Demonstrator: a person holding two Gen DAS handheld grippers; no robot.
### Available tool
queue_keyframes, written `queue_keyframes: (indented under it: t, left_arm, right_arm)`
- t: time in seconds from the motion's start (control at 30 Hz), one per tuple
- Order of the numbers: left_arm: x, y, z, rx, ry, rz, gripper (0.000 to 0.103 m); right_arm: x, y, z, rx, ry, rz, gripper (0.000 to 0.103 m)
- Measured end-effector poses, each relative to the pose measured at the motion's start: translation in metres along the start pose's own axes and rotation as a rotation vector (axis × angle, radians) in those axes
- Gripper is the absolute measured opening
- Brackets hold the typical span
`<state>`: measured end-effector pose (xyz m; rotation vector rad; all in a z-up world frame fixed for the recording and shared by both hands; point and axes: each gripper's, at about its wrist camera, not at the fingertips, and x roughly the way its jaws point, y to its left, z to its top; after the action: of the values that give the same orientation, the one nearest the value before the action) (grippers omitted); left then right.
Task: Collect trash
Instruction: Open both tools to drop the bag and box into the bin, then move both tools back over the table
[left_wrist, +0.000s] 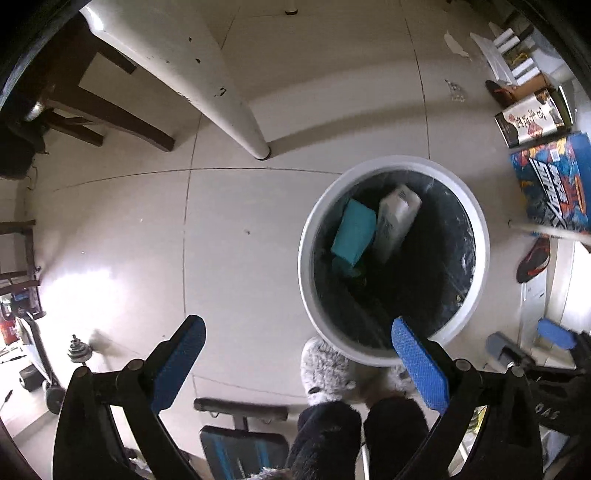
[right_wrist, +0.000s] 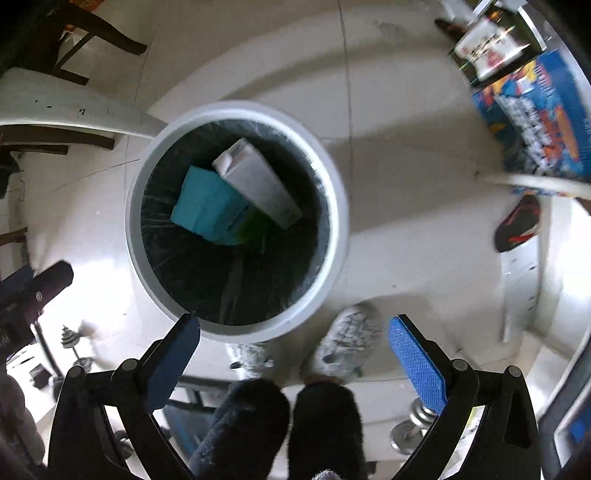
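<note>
Bin (right_wrist: 334, 236): teal box (right_wrist: 205, 206), grey carton (right_wrist: 255, 181), maybe green scrap beneath.

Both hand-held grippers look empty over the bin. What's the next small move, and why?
Probably lift both away and look for more trash. The left hand-held gripper and right hand-held gripper are open with nothing between them, and the teal box and white carton already lie inside the round white bin.

pale tiled floor (left_wrist: 240, 240) carries a white bin (left_wrist: 476, 221), printed boxes (left_wrist: 554, 177), perhaps a shoe (left_wrist: 533, 260).
</note>
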<state>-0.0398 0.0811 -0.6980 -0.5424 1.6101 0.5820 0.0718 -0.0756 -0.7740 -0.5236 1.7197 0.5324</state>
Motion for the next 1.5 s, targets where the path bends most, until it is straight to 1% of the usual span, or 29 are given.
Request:
queue_keyframes:
  t: [0.03, 0.07, 0.13, 0.33, 0.47, 0.5, 0.6, 0.77, 0.8, 0.9, 0.97, 1.0, 1.03, 1.1, 1.17, 1.23, 1.27, 1.3, 1.4, 1.47, 1.5]
  left_arm:
    - [-0.004, -0.003, 0.0, 0.001, 0.0, 0.002, 0.103]
    - [-0.009, -0.003, -0.003, 0.001, -0.001, 0.003, 0.103]
    - [-0.021, -0.002, -0.008, -0.001, -0.005, 0.0, 0.103]
    - [-0.084, -0.002, -0.025, 0.005, -0.031, -0.011, 0.103]
    - [-0.144, 0.002, -0.04, 0.012, -0.047, -0.033, 0.103]
    - [-0.162, 0.004, -0.045, 0.014, -0.054, -0.032, 0.103]
    - [-0.203, 0.009, -0.055, 0.012, -0.071, -0.046, 0.103]
    - [-0.281, 0.015, -0.074, 0.029, -0.108, -0.07, 0.103]
    - [-0.29, 0.016, -0.077, 0.033, -0.113, -0.073, 0.103]
    - [-0.334, 0.02, -0.085, 0.038, -0.145, -0.083, 0.103]
    - [-0.355, 0.021, -0.086, 0.039, -0.168, -0.089, 0.103]
    - [-0.372, 0.021, -0.085, 0.036, -0.193, -0.09, 0.103]
    - [-0.38, 0.021, -0.083, 0.035, -0.208, -0.091, 0.103]
    - [-0.405, 0.017, -0.071, 0.03, -0.26, -0.096, 0.103]
    - [-0.422, 0.008, -0.056, 0.024, -0.306, -0.09, 0.103]
    - [-0.432, 0.0, -0.041, 0.03, -0.335, -0.077, 0.103]
    - [-0.438, -0.008, -0.028, 0.035, -0.351, -0.064, 0.103]
    - [-0.442, -0.013, -0.017, 0.038, -0.36, -0.056, 0.103]
    - [-0.448, -0.039, 0.024, 0.035, -0.389, -0.027, 0.103]
    - [-0.45, -0.056, 0.047, 0.014, -0.4, 0.011, 0.103]
    - [-0.449, -0.067, 0.06, -0.004, -0.398, 0.022, 0.103]
  right_arm:
    - [-0.009, 0.0, -0.002, 0.006, -0.013, -0.004, 0.103]
    - [-0.003, -0.011, -0.009, 0.01, -0.022, -0.008, 0.103]
    - [-0.019, -0.014, -0.014, 0.028, -0.039, -0.009, 0.103]
    - [-0.077, -0.023, -0.047, 0.056, -0.079, -0.009, 0.103]
    - [-0.137, -0.023, -0.071, 0.066, -0.113, -0.002, 0.103]
    - [-0.156, -0.022, -0.078, 0.068, -0.125, 0.006, 0.103]
    - [-0.208, -0.018, -0.096, 0.07, -0.156, 0.012, 0.103]
    - [-0.283, -0.008, -0.123, 0.072, -0.182, 0.032, 0.103]
    - [-0.303, -0.005, -0.131, 0.073, -0.189, 0.035, 0.103]
    - [-0.344, 0.001, -0.148, 0.084, -0.198, 0.051, 0.103]
    - [-0.373, 0.005, -0.157, 0.099, -0.211, 0.076, 0.103]
    - [-0.383, 0.007, -0.16, 0.107, -0.217, 0.086, 0.103]
    - [-0.396, 0.007, -0.161, 0.117, -0.226, 0.1, 0.103]
    - [-0.422, 0.005, -0.158, 0.137, -0.257, 0.125, 0.103]
    - [-0.447, -0.003, -0.151, 0.158, -0.296, 0.129, 0.103]
    - [-0.47, -0.014, -0.139, 0.182, -0.329, 0.129, 0.103]
    - [-0.48, -0.022, -0.131, 0.198, -0.34, 0.131, 0.103]
    - [-0.492, -0.033, -0.121, 0.216, -0.353, 0.131, 0.103]
    - [-0.512, -0.066, -0.086, 0.235, -0.347, 0.137, 0.103]
    - [-0.519, -0.089, -0.056, 0.208, -0.338, 0.1, 0.103]
    - [-0.522, -0.101, -0.034, 0.172, -0.331, 0.064, 0.103]
